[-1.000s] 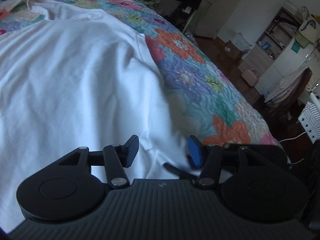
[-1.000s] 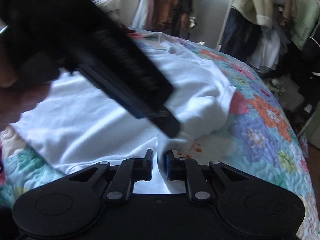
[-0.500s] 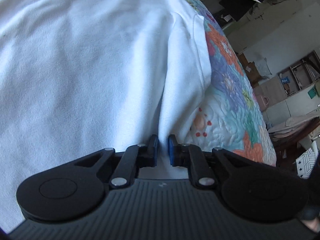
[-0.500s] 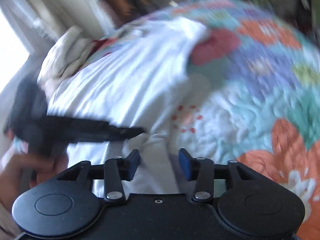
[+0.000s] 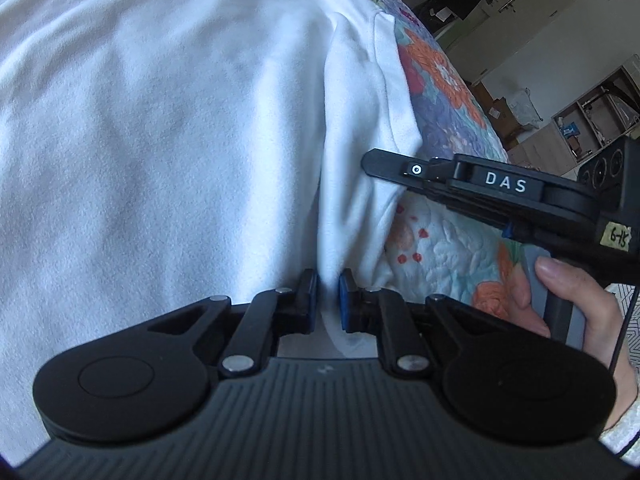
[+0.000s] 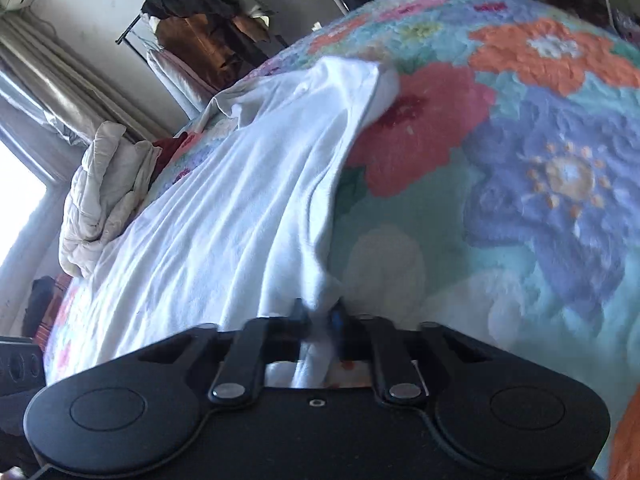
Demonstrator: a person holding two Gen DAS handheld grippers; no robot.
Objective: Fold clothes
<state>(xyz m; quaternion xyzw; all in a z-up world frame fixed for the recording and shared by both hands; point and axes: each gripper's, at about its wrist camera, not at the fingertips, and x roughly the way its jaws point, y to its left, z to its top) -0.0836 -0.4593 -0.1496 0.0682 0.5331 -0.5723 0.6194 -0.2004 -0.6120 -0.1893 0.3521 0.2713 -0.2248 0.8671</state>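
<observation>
A white garment (image 5: 168, 128) lies spread on a floral quilt (image 5: 452, 240). My left gripper (image 5: 328, 298) is shut on a raised fold along the garment's right side, near its bottom edge. My right gripper (image 6: 318, 316) is shut on the same side edge of the white garment (image 6: 240, 208) a little farther up; it shows from the side in the left wrist view (image 5: 374, 162), held by a hand (image 5: 576, 300). The garment's far corner lifts slightly off the quilt (image 6: 520, 160).
A crumpled beige blanket (image 6: 104, 192) lies at the far end of the bed. A clothes rack (image 6: 208, 28) stands behind it by a curtain. Shelves and boxes (image 5: 580, 120) stand on the floor past the bed's edge.
My left gripper closed on the garment's side fold and stays shut. My right gripper let go, swung out to the garment's edge, and has closed on it.
</observation>
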